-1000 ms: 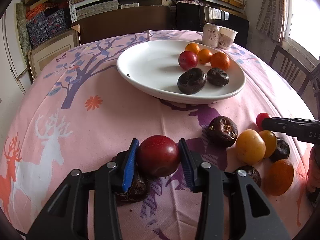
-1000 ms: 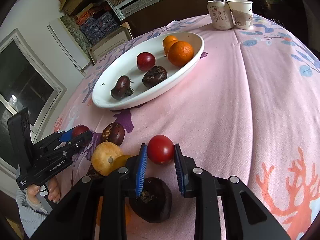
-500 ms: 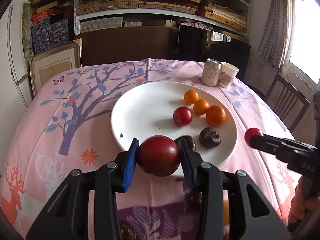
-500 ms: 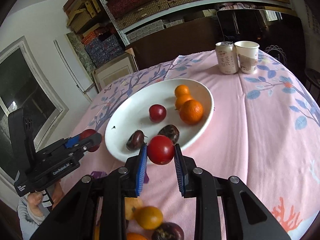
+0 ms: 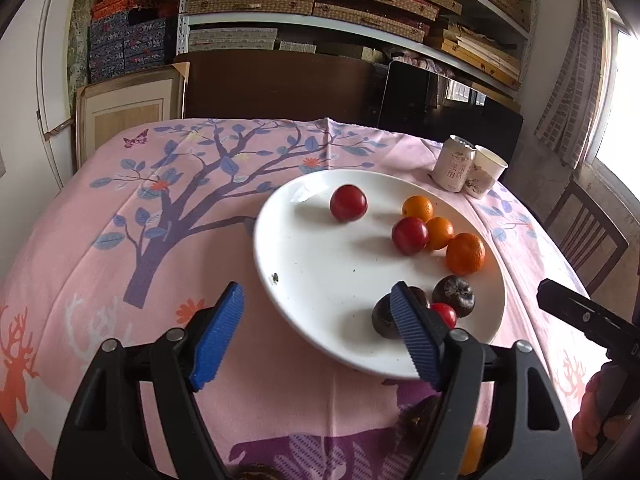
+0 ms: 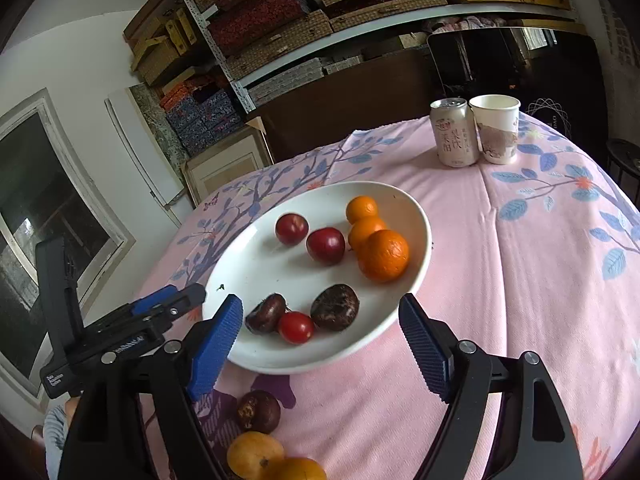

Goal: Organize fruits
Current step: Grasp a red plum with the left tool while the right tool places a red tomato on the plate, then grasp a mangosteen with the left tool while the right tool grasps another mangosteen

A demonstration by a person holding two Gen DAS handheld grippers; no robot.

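A white plate (image 5: pixel 320 264) (image 6: pixel 256 264) on the pink tablecloth holds two red plums (image 5: pixel 348 203) (image 6: pixel 325 245), three oranges (image 5: pixel 465 253) (image 6: pixel 383 255), two dark brown fruits (image 6: pixel 335 307) and a small red tomato (image 5: pixel 443 313) (image 6: pixel 295 327). My left gripper (image 5: pixel 316 336) is open and empty, above the plate's near edge; it also shows in the right wrist view (image 6: pixel 168 300). My right gripper (image 6: pixel 320 344) is open and empty over the plate's near rim; its body shows in the left wrist view (image 5: pixel 580 316).
A drink can (image 6: pixel 455 132) and a paper cup (image 6: pixel 496 128) stand at the table's far side. A dark fruit (image 6: pixel 258 411), a yellow fruit (image 6: pixel 254 454) and an orange one (image 6: pixel 296 470) lie on the cloth below the plate. A chair (image 5: pixel 588 240) stands at right.
Both grippers have opened over the plate. The red plum from my left gripper and the small tomato from my right gripper now lie on the plate.
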